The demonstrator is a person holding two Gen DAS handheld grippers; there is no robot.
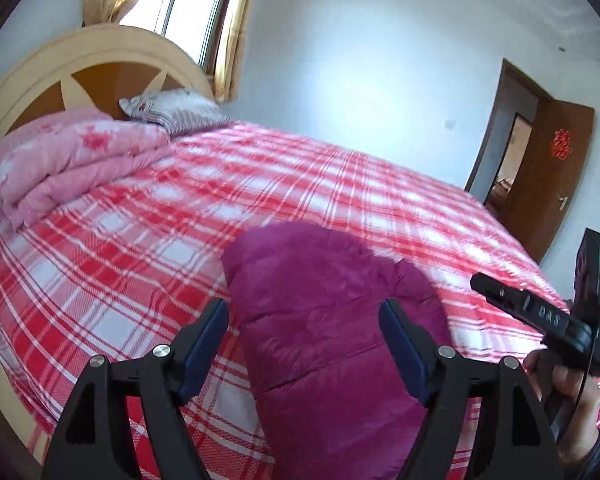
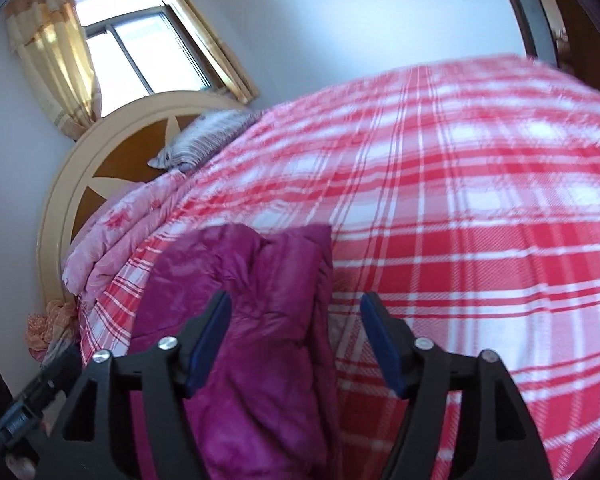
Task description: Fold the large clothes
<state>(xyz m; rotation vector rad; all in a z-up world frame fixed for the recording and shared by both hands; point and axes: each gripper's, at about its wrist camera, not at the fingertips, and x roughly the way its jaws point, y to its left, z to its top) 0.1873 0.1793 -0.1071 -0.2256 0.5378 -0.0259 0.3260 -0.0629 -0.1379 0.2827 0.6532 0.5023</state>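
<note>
jacket folded on plaid bed | quilt, pillow behind | both jaws apart, empty

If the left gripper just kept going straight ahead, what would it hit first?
Most likely the folded magenta padded jacket, lying on the plaid bedsheet straight ahead of the open left gripper. Depth is hard to judge.
</note>
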